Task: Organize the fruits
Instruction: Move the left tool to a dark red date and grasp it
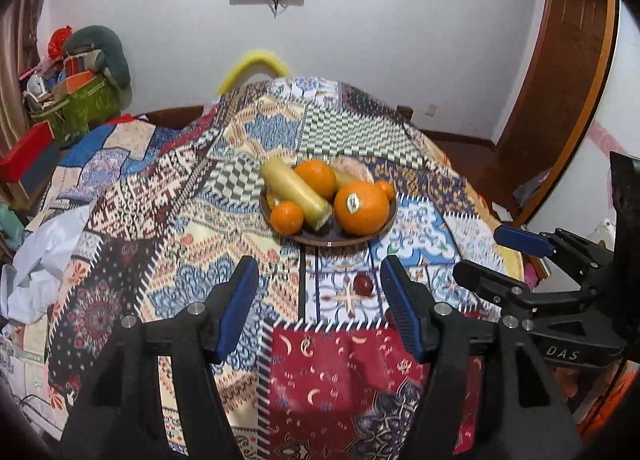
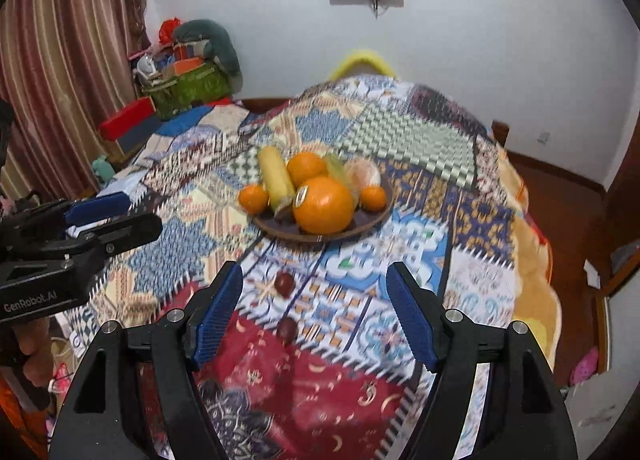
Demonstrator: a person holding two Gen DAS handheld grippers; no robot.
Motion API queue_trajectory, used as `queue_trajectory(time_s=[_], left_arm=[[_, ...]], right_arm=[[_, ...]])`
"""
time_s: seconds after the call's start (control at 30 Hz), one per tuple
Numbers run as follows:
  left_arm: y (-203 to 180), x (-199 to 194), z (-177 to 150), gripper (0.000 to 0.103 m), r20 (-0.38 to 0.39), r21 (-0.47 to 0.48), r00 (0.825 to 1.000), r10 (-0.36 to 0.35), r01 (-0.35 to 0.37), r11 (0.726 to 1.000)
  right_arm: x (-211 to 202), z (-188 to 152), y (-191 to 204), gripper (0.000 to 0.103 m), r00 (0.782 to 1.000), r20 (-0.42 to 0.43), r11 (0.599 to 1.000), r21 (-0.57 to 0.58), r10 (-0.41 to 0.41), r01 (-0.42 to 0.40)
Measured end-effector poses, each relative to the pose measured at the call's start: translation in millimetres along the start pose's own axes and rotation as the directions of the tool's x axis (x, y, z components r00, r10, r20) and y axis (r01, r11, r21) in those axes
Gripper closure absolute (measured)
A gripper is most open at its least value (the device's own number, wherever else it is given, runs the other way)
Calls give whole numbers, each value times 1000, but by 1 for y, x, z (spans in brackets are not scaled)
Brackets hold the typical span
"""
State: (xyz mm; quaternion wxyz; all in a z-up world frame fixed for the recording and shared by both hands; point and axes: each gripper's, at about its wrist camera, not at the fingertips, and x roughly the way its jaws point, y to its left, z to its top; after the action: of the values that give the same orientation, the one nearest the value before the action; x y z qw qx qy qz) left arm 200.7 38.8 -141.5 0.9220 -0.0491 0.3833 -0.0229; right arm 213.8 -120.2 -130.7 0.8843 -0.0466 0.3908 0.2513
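Plate [image 1: 362, 240]: I see a dark round dish near the middle of the table [image 1: 168, 195], which is covered by a patchwork cloth
In the plate: a large stickered orange [image 1: 361, 207] at the near rim, another orange [image 1: 316, 177] behind it, two small mandarins [image 1: 287, 217] at the left and right rims, a pale yellow corn cob [image 1: 296, 191], and a peeled fruit [image 2: 363, 173] at the back
Loose fruit: two small dark red fruits [image 2: 284, 284] lie on the cloth between the plate and the near edge
Left tool [image 1: 320, 304]: released, spread wide, holding nothing, above the near edge
Right tool [image 2: 316, 314]: released, spread wide, empty, above the loose fruits
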Motion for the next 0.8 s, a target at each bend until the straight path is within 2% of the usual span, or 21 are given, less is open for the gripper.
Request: queue_trajectory(time_s=[0.17, 0.47, 0.63, 0.8], left_arm=[[3, 15, -15, 40, -59, 2, 998, 21, -21, 1000], [11, 41, -37, 40, -152, -17, 988, 13, -16, 1000], [11, 51, -45, 40, -177, -19, 984, 9, -12, 1000], [9, 57, -47, 40, -191, -11, 982, 6, -8, 1000]], right_arm=[[13, -17, 5, 32, 999, -50, 1000, 3, 3, -3], [49, -38, 13, 33, 987, -157, 999, 17, 37, -35], [62, -41, 15, 50, 981, -188, 999, 10, 51, -50], [74, -46, 17, 80, 971, -228, 998, 6, 67, -67]])
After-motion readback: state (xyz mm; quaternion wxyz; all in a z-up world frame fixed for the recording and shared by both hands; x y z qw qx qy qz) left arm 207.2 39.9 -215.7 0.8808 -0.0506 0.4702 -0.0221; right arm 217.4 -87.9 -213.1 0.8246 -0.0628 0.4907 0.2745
